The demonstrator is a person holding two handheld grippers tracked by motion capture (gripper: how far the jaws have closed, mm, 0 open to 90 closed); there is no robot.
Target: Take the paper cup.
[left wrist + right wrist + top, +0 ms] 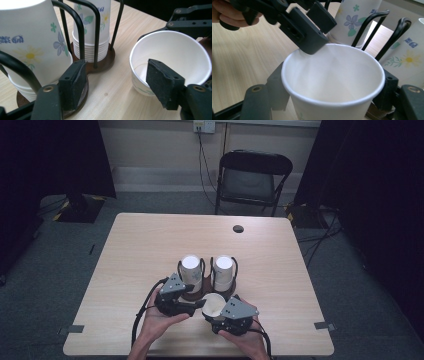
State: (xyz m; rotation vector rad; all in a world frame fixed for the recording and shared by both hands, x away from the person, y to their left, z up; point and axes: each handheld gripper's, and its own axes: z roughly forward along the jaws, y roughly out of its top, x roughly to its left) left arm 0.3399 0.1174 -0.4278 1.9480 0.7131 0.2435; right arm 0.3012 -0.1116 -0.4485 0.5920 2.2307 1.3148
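A white paper cup [214, 304] [334, 72] stands upright and empty near the table's front edge. My right gripper [218, 314] [332, 87] is shut on it, one pad on each side of its wall. My left gripper [198, 306] [116, 72] is open; one of its fingers [162, 85] reaches over the cup's [175, 50] rim, the other stands beside the rack. Just behind is a black wire rack on a dark wooden base [105, 60], holding two stacks of upside-down flowered cups [191, 270] [223, 271].
The light wooden table [150, 250] has a round cable hole [238, 228] at the back right. A black folding chair [252, 177] stands behind the table. The person's hands [155, 325] come in at the front edge.
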